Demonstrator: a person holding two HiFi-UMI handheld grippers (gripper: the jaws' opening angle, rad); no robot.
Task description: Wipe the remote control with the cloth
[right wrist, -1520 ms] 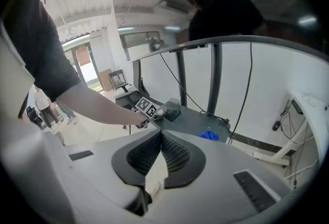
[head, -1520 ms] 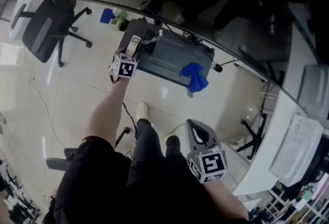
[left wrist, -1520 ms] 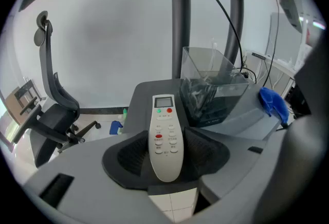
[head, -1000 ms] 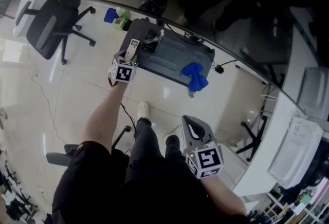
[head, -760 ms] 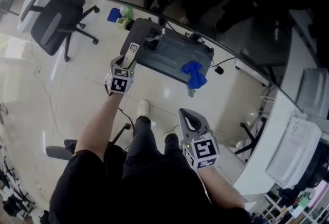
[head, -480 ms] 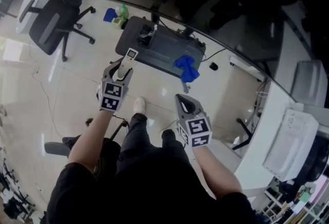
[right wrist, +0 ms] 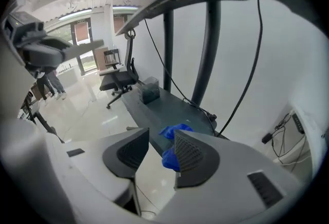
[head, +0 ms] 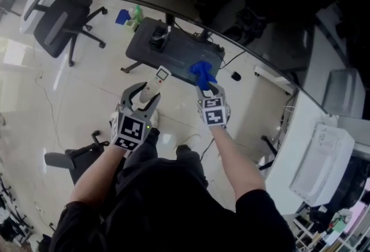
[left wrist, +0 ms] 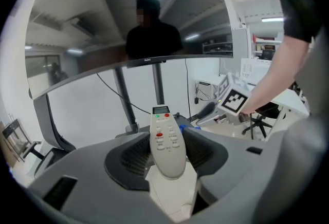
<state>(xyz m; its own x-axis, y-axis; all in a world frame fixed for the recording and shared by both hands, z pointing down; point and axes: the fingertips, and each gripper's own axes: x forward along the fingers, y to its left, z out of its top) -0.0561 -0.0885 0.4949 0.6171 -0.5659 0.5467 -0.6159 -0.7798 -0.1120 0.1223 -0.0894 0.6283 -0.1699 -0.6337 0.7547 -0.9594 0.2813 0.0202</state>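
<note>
While the left gripper (head: 144, 95) clamps the remote control (head: 157, 80), cloth (head: 202, 69) overhangs table (head: 173, 48) edge.

1. The remote control (left wrist: 167, 148) I watched was off-white, with a green and a red button under its grey display. Further red keys and pale ones sat below those.
2. The cloth (head: 201, 68) was bright blue.
3. The left gripper (head: 142, 94) was grey, its pads darker with a fine ribbed pattern. Its cube carried black square markers on white.
4. The table (head: 180, 49) had a dark grey top.
5. The office chair (head: 56, 18) was black with a grey back.
6. The floor (head: 69, 95) was glossy cream tile.
7. The person's sleeve (head: 81, 222) was black.
8. A small blue object (head: 121, 16) and a green object (head: 136, 13) lay on the floor; I could not tell what they were.
</note>
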